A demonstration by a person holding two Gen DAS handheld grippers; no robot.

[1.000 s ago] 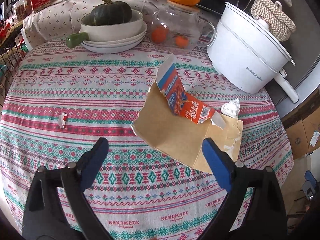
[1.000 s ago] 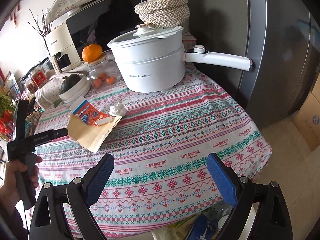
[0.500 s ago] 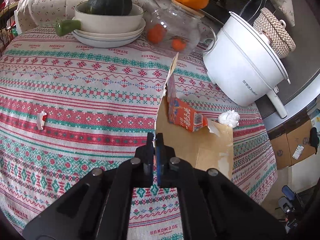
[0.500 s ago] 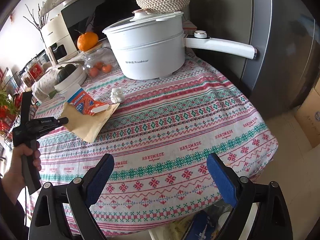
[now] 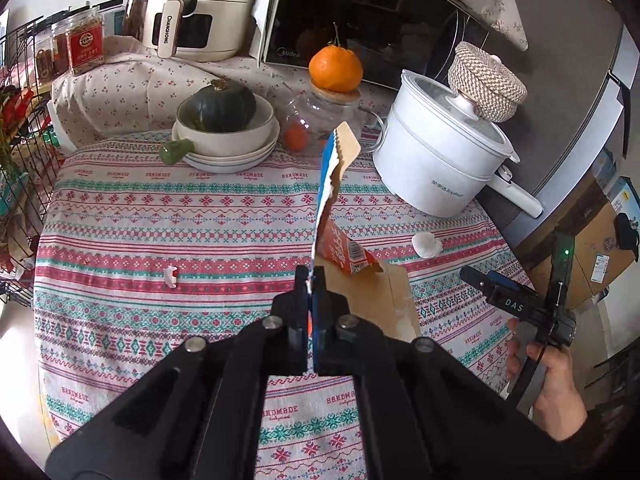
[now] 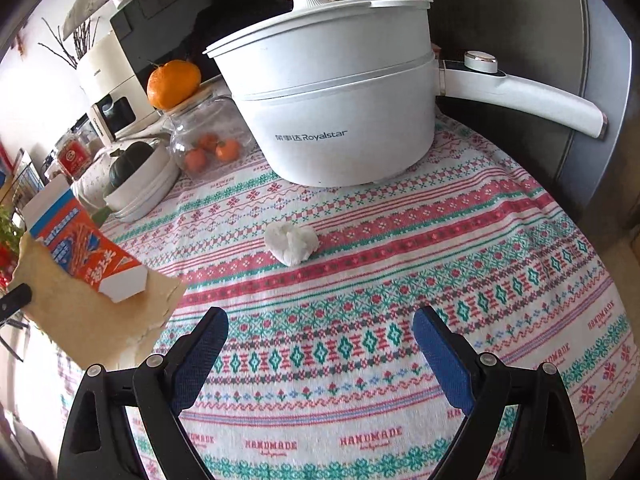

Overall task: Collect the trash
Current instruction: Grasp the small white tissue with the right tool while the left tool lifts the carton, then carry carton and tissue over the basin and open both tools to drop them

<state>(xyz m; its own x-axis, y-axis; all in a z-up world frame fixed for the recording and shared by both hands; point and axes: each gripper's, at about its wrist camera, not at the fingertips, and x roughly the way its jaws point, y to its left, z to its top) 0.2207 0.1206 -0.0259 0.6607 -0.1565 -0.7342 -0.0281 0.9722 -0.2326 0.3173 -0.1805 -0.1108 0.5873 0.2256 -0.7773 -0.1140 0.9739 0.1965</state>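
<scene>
One torn carton (image 5: 334,216) pinched in left jaws, right jaws wide, empty — one tissue wad (image 6: 291,243), perhaps

"Royalstar" on the white pot (image 6: 340,120), "CHANGHONG" on the air fryer (image 5: 192,8), "HANDMADE" on the tablecloth (image 6: 360,438).

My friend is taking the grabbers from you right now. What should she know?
Left gripper: shut on the torn cardboard packet, which is lifted off the tablecloth.
Right gripper: open, empty, pointing toward the crumpled tissue.
Also on the cloth: a small paper scrap, left of the packet.
Done: packet grabbed.
Left: bin the packet, then pick up the tissue and the scrap. No bin is visible.
</scene>
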